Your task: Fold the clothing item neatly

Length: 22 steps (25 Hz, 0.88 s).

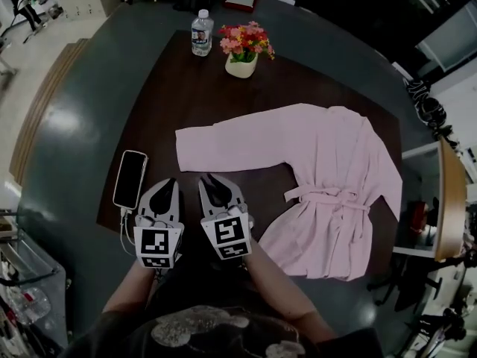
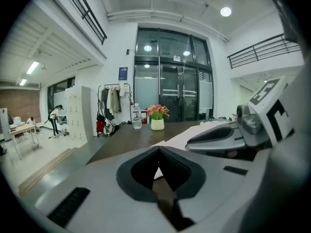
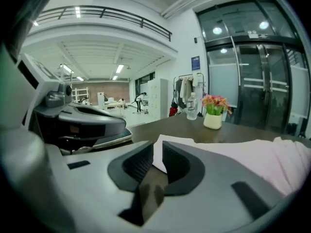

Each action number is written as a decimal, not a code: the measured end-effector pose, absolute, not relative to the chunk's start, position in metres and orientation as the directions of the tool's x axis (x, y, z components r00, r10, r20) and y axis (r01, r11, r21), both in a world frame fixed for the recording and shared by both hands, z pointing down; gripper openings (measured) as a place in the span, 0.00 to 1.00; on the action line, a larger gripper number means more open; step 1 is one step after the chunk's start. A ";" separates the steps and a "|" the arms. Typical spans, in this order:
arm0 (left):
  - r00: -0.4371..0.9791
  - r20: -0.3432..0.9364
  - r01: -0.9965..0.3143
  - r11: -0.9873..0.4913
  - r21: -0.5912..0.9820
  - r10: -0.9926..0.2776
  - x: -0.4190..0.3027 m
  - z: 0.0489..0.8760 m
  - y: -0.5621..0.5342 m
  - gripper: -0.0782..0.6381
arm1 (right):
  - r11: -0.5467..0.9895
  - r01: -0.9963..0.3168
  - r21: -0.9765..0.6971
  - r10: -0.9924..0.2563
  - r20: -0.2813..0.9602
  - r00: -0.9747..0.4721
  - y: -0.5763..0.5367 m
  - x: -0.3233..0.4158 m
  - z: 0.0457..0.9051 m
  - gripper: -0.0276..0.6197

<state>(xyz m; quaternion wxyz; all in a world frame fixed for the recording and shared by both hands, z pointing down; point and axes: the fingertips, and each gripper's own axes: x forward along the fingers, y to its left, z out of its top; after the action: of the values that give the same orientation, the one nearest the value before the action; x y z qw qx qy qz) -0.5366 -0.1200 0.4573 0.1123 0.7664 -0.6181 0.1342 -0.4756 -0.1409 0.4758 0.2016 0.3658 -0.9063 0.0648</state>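
The dark table [image 1: 186, 88] holds a pink robe [image 1: 328, 170] spread flat, what looks like a phone [image 1: 130, 178] near one edge, a water bottle [image 1: 201, 33] and a pot of flowers [image 1: 242, 64].

Both arms reach forward in the head view, left forearm [image 1: 136, 283] and right forearm [image 1: 282, 283], and the left gripper [image 1: 168, 186] and the right gripper [image 1: 214, 182] sit side by side, close together, each tilted forward and slightly down with its marker cube [image 1: 157, 246] facing up. In the left gripper view, the dark ribbed pads [image 2: 146, 170] meet at their tips, jaws together with nothing caught in them. In the right gripper view, the pads [image 3: 176, 163] stand a narrow slit apart with nothing pinched, and each camera catches its neighbour's grey body just alongside.
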 end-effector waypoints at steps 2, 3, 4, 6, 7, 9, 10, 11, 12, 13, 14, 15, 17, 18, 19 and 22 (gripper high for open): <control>0.180 0.357 -0.982 -0.190 0.007 -0.916 -0.552 0.467 -0.125 0.12 | 0.756 -0.653 0.042 -0.597 0.452 -0.662 -0.146 -0.493 0.491 0.11; 0.173 0.366 -0.983 -0.182 0.010 -0.914 -0.558 0.471 -0.127 0.12 | 0.769 -0.637 0.049 -0.579 0.475 -0.663 -0.148 -0.500 0.499 0.12; 0.167 0.375 -0.984 -0.176 0.013 -0.912 -0.563 0.475 -0.129 0.12 | 0.781 -0.621 0.056 -0.561 0.497 -0.662 -0.150 -0.506 0.506 0.14; 0.162 0.390 -0.985 -0.169 0.018 -0.906 -0.570 0.480 -0.130 0.12 | 0.808 -0.586 0.066 -0.523 0.540 -0.660 -0.152 -0.518 0.519 0.15; 0.163 0.393 -0.986 -0.167 0.023 -0.905 -0.572 0.481 -0.131 0.12 | 0.821 -0.567 0.069 -0.501 0.561 -0.659 -0.153 -0.524 0.526 0.16; 0.166 0.390 -0.986 -0.165 0.035 -0.906 -0.573 0.480 -0.134 0.12 | 0.844 -0.531 0.073 -0.461 0.604 -0.650 -0.153 -0.533 0.539 0.17; 0.167 0.390 -0.986 -0.164 0.041 -0.906 -0.574 0.480 -0.135 0.12 | 0.853 -0.516 0.078 -0.446 0.624 -0.642 -0.153 -0.537 0.546 0.18; 0.166 0.391 -0.986 -0.161 0.046 -0.905 -0.575 0.481 -0.136 0.12 | 0.858 -0.506 0.083 -0.435 0.641 -0.632 -0.155 -0.540 0.552 0.18; 0.166 0.393 -0.986 -0.158 0.051 -0.904 -0.575 0.482 -0.136 0.12 | 0.861 -0.501 0.088 -0.429 0.656 -0.621 -0.156 -0.543 0.557 0.19; 0.164 0.396 -0.986 -0.155 0.055 -0.903 -0.576 0.483 -0.137 0.12 | 0.861 -0.500 0.092 -0.425 0.670 -0.609 -0.158 -0.544 0.562 0.19; 0.163 0.400 -0.987 -0.152 0.059 -0.902 -0.578 0.484 -0.137 0.12 | 0.859 -0.504 0.094 -0.423 0.684 -0.595 -0.161 -0.545 0.566 0.19; 0.162 0.402 -0.987 -0.149 0.062 -0.901 -0.578 0.484 -0.137 0.12 | 0.855 -0.511 0.094 -0.422 0.699 -0.577 -0.163 -0.545 0.570 0.19; 0.162 0.402 -0.987 -0.146 0.069 -0.901 -0.579 0.484 -0.137 0.12 | 0.848 -0.522 0.092 -0.415 0.727 -0.547 -0.166 -0.544 0.577 0.19; 0.161 0.402 -0.987 -0.144 0.072 -0.901 -0.579 0.484 -0.137 0.12 | 0.847 -0.525 0.088 -0.412 0.733 -0.541 -0.167 -0.544 0.579 0.19; 0.160 0.402 -0.987 -0.143 0.073 -0.902 -0.580 0.484 -0.138 0.12 | 0.845 -0.529 0.080 -0.408 0.735 -0.541 -0.167 -0.544 0.579 0.19; 0.163 0.408 -0.987 -0.145 0.075 -0.898 -0.579 0.487 -0.139 0.12 | 0.838 -0.543 0.052 -0.400 0.735 -0.548 -0.167 -0.544 0.579 0.16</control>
<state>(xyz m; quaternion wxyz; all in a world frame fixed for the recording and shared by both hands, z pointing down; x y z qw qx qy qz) -0.5786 -0.1389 0.4868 0.1647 0.7446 -0.6328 0.1342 -0.5445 -0.1673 0.5790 0.3918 0.2695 -0.8750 0.0911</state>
